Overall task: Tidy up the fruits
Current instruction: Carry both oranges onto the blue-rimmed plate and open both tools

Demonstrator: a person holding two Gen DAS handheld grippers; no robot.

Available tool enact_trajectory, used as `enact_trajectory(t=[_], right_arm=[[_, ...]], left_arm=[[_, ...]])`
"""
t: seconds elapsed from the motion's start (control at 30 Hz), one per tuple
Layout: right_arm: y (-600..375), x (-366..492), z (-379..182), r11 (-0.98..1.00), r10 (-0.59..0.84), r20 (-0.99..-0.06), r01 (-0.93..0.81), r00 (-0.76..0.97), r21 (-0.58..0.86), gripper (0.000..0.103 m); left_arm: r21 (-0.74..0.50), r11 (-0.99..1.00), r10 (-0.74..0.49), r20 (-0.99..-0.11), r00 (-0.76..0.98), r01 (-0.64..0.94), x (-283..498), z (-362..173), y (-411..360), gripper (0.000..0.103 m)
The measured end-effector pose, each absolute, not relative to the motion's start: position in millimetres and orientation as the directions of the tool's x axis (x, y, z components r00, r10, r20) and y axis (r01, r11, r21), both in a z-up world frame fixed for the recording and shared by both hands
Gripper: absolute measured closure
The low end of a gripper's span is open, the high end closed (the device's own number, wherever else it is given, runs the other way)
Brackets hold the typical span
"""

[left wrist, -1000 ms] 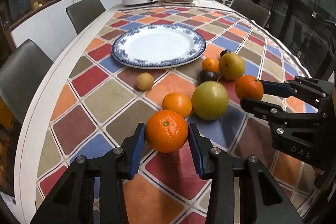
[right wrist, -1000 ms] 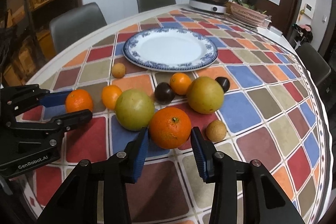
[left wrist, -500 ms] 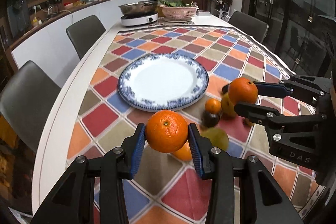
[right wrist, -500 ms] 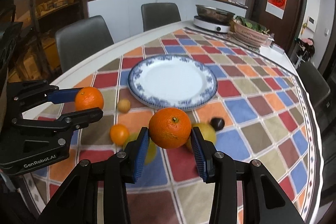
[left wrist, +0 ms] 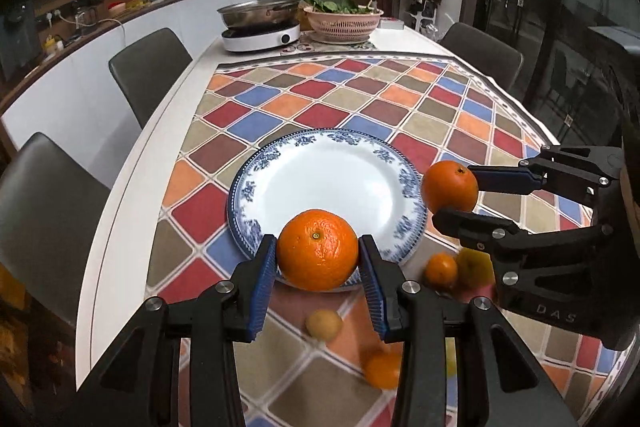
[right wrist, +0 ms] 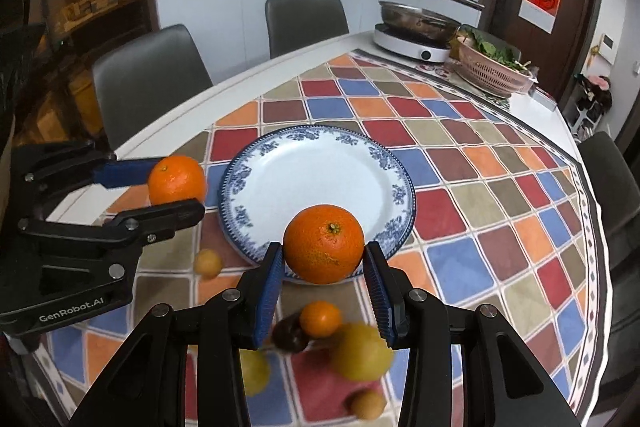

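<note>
Oranges clamped between each gripper's jaws, apparently above plate near rim.

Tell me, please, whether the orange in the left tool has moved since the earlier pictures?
Yes. The orange, clamped in the left tool, was lifted off the tablecloth and carried forward; it now overlaps the near rim of the plate.

Left gripper: clamps an orange above the plate rim.
Right gripper: grips a second orange beside the plate.
</note>
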State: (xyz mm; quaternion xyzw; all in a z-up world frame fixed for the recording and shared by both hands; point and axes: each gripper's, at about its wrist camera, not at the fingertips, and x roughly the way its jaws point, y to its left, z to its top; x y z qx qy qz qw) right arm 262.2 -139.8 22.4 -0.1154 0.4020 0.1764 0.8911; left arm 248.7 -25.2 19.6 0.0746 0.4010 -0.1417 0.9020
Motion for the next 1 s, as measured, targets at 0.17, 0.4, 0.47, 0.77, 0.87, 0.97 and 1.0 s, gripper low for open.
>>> enact_trajectory(t=[0.17, 0.4, 0.47, 0.77, 0.87, 0.97, 1.0], right_arm=[[-132.4, 289.8, 14.4, 0.908, 0.207, -0.788, -0.413, 0.58, -0.066, 0.061], [-123.5, 322.7, -12.7, 0.908, 0.169, -0.839, -0.413, 0.517, -0.071, 0.061], [-123.3, 328.7, -18.8, 0.91, 0.169, -0.85, -0.41, 0.499, -0.06, 0.061], [-122.9, 348.3, -35.6, 0.922, 0.159, -0.879, -0.387, 0.45, -0.031, 0.061], [-120.7, 348.3, -35.9, 0.919, 0.154, -0.874, -0.392, 0.46, -0.045, 0.061], [-119.0, 347.0, -31.8, 0.916, 0.162, -0.866, -0.399, 0.472, -0.046, 0.06], [-119.2, 347.0, -30.4, 0.917, 0.161, -0.866, -0.397, 0.474, -0.047, 0.058]], left_arm=[[0.006, 0.948, -0.193, -0.782, 0.592, 0.317, 278.8, 4.6, -22.9, 0.062], [0.006, 0.948, -0.176, -0.824, 0.539, 0.318, 307.6, -18.5, -22.5, 0.062], [-0.004, 0.949, -0.177, -0.836, 0.52, 0.316, 316.8, -24.8, -22.5, 0.062], [-0.014, 0.959, -0.154, -0.866, 0.476, 0.284, 338.2, -43.4, -21.9, 0.062], [-0.022, 0.959, -0.157, -0.872, 0.464, 0.284, 339.6, -46.3, -22.5, 0.062], [-0.032, 0.959, -0.162, -0.876, 0.454, 0.28, 339.1, -46.3, -22.0, 0.055], [-0.031, 0.961, -0.161, -0.873, 0.461, 0.275, 338.6, -44.6, -21.1, 0.051]])
